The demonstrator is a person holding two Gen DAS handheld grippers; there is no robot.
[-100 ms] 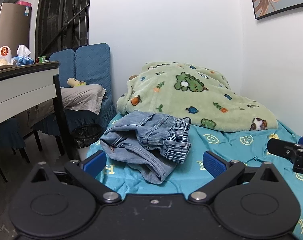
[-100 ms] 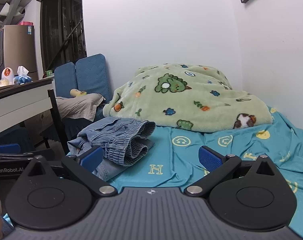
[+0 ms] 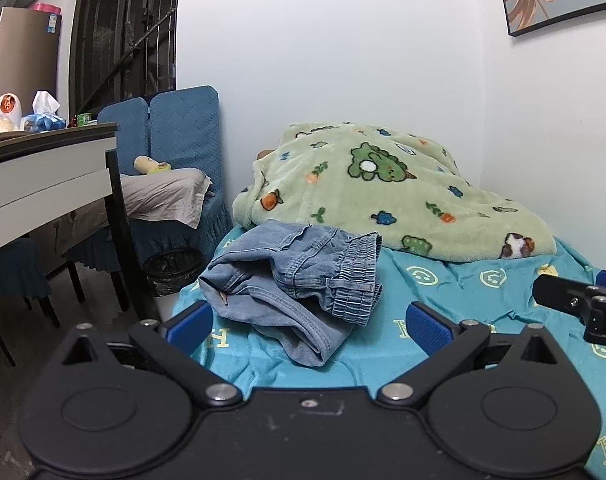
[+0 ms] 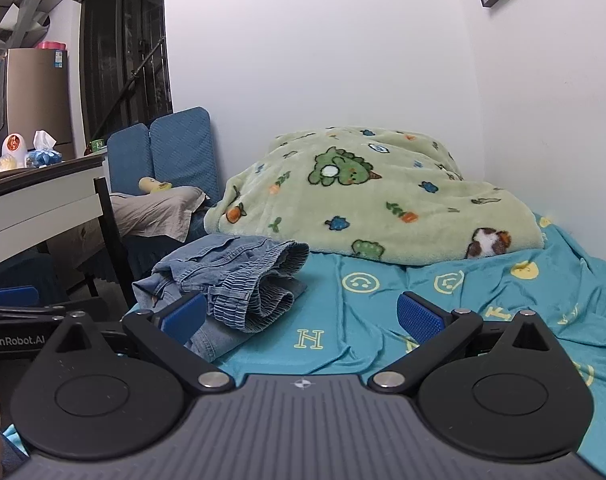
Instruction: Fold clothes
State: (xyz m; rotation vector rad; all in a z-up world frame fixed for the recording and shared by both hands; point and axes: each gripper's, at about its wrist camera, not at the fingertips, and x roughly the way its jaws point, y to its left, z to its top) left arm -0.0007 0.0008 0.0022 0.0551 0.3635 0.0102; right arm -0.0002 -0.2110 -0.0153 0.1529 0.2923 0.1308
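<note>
A crumpled pair of light blue denim pants (image 3: 291,276) (image 4: 227,280) with an elastic waistband lies in a heap near the left edge of the bed, on the teal sheet (image 3: 455,288) (image 4: 363,320). My left gripper (image 3: 309,322) is open, its blue pads wide apart, just short of the pants and holding nothing. My right gripper (image 4: 301,316) is open too, empty, with its left pad close beside the heap. Each gripper shows at the edge of the other's view: right gripper (image 3: 575,300), left gripper (image 4: 19,304).
A green cartoon blanket (image 3: 383,192) (image 4: 375,196) is piled at the far end of the bed against the white wall. Left of the bed stand a white table (image 3: 43,176), blue-covered chairs (image 3: 175,128) and a black bin (image 3: 171,270).
</note>
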